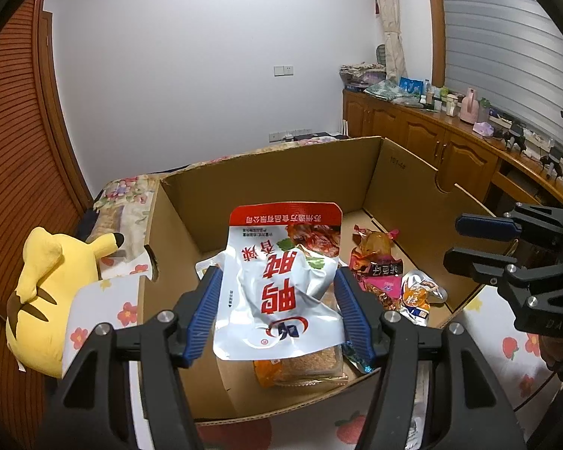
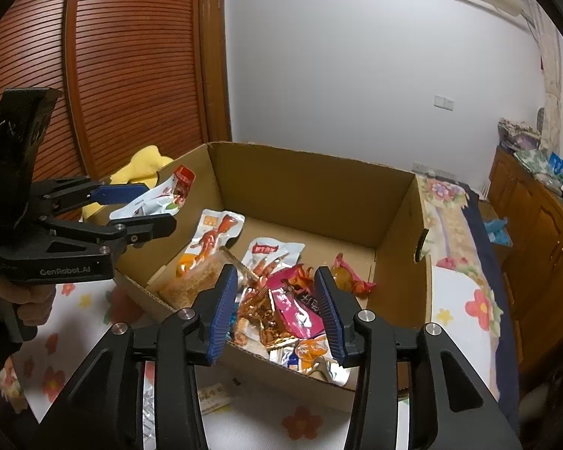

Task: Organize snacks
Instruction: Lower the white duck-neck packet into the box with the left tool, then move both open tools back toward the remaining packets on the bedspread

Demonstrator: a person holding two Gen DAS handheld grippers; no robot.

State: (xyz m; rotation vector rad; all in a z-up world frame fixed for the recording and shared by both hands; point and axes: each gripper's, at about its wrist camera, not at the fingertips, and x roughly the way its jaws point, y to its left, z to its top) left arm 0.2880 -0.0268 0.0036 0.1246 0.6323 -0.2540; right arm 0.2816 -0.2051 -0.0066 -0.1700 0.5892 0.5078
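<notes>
An open cardboard box (image 1: 281, 172) stands on a flowered bedsheet. My left gripper (image 1: 279, 315) is shut on a white snack pouch with a red top band (image 1: 281, 273), holding it upright above the box's near left part. The right wrist view shows the same left gripper (image 2: 146, 206) with the pouch (image 2: 165, 198) between its fingers. My right gripper (image 2: 277, 311) is open over the near edge of the box (image 2: 311, 195), above a heap of snacks with a pink packet (image 2: 296, 307) on top. Nothing is between its pads.
Inside the box also lie an orange wrapped sweet (image 2: 349, 277), a white pouch with a red picture (image 2: 214, 236) and a crumb-filled bag (image 2: 191, 285). A yellow plush toy (image 1: 41, 292) sits left of the box. Wooden cabinets (image 1: 431, 138) line the right wall.
</notes>
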